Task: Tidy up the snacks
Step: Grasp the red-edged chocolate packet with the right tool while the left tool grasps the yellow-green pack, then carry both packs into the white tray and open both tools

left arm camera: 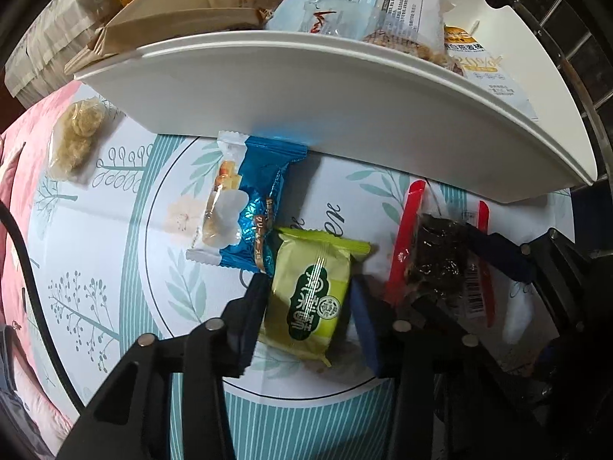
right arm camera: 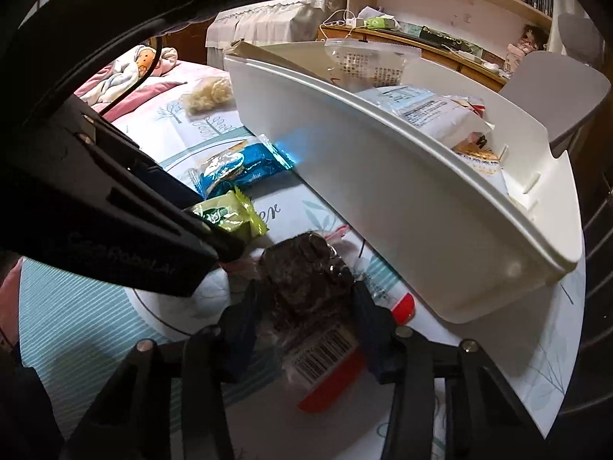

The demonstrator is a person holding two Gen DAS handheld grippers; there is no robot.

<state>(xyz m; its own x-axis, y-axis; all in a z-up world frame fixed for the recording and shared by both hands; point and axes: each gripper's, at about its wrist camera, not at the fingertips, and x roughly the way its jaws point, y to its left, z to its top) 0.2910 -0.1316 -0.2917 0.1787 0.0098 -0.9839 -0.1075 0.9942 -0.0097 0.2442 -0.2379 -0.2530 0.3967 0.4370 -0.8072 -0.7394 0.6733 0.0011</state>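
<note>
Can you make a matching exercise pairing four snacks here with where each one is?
Things:
1. green packet
2. dark snack
3. blue packet
4. pale snack

Places:
A. alone at the table's far left
B. between the right gripper's jaws
C. touching the white bin
D. between the left gripper's jaws

Pairs: 1-D, 2-B, 3-C, 4-A

Matte black tongs with blue finger pads, silver round screws, faint embossed lettering.
</note>
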